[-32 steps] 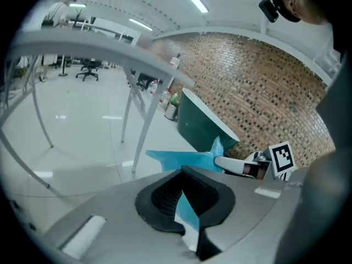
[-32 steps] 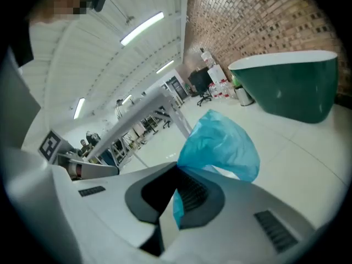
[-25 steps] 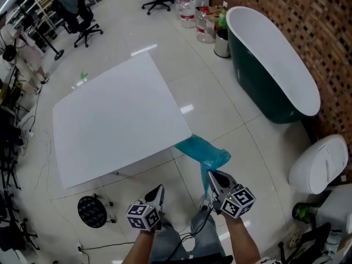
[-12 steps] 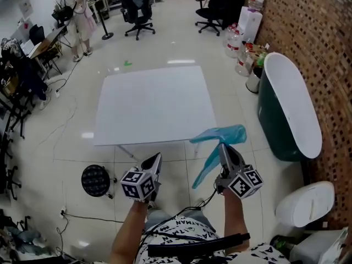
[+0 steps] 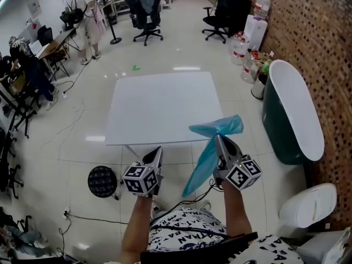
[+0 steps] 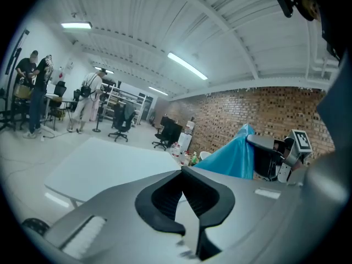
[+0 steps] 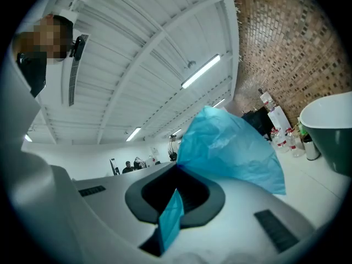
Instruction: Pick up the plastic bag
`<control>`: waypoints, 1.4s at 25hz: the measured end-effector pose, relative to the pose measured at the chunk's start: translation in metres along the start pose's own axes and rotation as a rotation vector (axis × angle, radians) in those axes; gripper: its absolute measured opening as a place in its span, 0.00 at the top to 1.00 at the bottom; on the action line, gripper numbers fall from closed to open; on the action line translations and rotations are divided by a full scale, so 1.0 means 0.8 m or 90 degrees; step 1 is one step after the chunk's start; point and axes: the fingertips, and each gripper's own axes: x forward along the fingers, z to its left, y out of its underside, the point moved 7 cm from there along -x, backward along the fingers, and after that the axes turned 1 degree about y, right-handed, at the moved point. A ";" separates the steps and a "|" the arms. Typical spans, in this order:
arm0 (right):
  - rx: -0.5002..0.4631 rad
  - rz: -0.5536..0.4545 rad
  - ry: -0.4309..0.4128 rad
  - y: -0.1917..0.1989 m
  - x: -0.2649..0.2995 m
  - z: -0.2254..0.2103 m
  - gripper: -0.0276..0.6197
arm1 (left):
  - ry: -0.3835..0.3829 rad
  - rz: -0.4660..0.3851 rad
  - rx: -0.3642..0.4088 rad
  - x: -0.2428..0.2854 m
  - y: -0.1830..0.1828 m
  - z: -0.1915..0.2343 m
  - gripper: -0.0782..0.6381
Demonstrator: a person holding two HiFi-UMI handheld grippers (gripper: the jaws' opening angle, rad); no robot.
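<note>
Aloft, plastic bag [image 5: 220, 126] in right gripper [image 5: 219, 138]

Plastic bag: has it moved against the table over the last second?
Yes. The plastic bag, held in the right gripper, has lifted away from the table's near corner. Its tail now dangles free toward the person.

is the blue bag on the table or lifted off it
Lifted off: the plastic bag hangs pinched in the right gripper, clear of the table.

No legible text, label or number anywhere.
</note>
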 end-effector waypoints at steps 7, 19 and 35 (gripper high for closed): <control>-0.025 0.056 0.021 0.022 0.026 -0.002 0.95 | -0.032 0.000 0.024 -0.003 -0.015 0.029 0.88; -0.067 0.170 0.079 0.063 0.057 -0.004 0.95 | -0.039 0.007 0.049 0.002 -0.028 0.052 0.88; -0.038 0.134 0.073 0.035 0.041 -0.017 0.95 | -0.033 0.021 0.032 0.008 -0.025 0.042 0.88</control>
